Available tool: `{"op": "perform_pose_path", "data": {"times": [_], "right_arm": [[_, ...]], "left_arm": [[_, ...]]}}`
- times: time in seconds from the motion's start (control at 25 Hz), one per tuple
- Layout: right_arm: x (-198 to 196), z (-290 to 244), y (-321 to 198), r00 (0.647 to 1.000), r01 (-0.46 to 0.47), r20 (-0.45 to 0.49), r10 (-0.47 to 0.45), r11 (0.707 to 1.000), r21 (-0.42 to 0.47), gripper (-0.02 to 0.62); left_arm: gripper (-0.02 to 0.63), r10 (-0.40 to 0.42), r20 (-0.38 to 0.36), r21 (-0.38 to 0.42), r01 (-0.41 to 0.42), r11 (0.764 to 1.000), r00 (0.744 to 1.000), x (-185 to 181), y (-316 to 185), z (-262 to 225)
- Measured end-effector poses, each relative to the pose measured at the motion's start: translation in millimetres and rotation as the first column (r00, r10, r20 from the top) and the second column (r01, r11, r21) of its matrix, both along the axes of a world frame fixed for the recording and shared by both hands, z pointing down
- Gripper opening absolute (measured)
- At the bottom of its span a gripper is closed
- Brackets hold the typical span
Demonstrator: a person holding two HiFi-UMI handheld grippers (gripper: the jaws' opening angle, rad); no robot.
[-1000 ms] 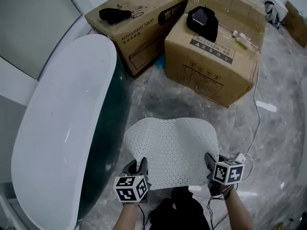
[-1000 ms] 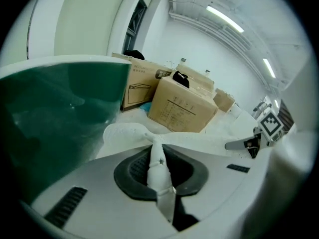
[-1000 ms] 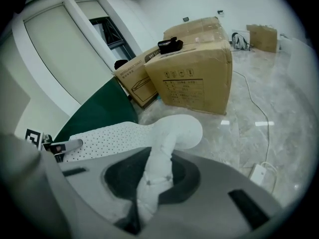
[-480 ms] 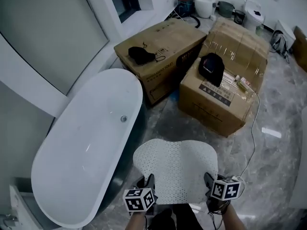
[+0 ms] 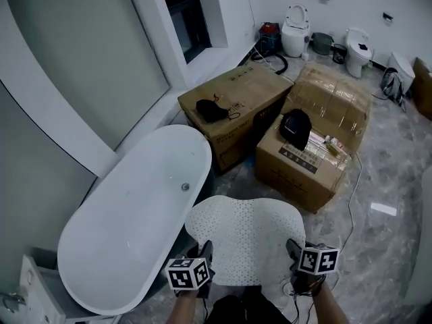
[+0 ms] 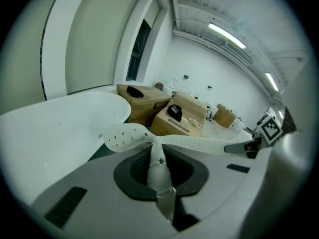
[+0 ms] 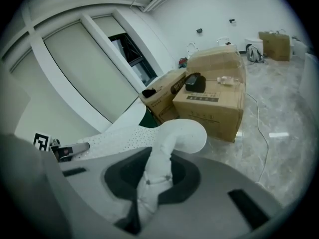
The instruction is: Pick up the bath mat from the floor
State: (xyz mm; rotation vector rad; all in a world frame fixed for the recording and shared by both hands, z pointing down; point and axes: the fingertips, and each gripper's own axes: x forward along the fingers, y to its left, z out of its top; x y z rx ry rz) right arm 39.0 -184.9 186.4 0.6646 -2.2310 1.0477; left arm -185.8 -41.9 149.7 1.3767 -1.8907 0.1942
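Note:
The white perforated bath mat hangs spread out in the air between both grippers, off the marble floor. My left gripper is shut on the mat's near left corner, and that corner shows bunched between the jaws as a pinched fold. My right gripper is shut on the near right corner, where a curled fold of mat rises out of the jaws. From the left gripper view the mat stretches across to the right gripper.
A white freestanding bathtub stands at the left, close to the mat. Two cardboard boxes with black items on top sit ahead. A white cable trails on the floor at the right. Toilets stand by the far wall.
The head view has tilted up and pulled back, so the boxes, the tub and the far wall show smaller and lower. Both grippers keep their hold on the mat, which stays spread.

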Motion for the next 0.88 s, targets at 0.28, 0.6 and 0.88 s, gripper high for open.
{"op": "perform_pose_path", "data": {"times": [0.28, 0.6, 0.88], "right_arm": [[-8, -52, -4, 0.997, 0.016, 0.068, -0.020, 0.998, 0.063, 0.034], [-16, -105, -2, 0.993, 0.003, 0.113, -0.020, 0.989, 0.150, 0.034], [-21, -144, 9, 0.988, -0.021, 0.154, -0.015, 0.973, 0.228, 0.034]], "left_arm": [[0.029, -0.015, 0.042, 0.068, 0.012, 0.998, 0.999, -7, 4, -52], [0.029, -0.033, 0.059, 0.154, 0.024, 0.988, 0.998, -17, 5, -97], [0.029, -0.021, 0.069, 0.217, 0.006, 0.976, 0.997, -18, 7, -124]]}}
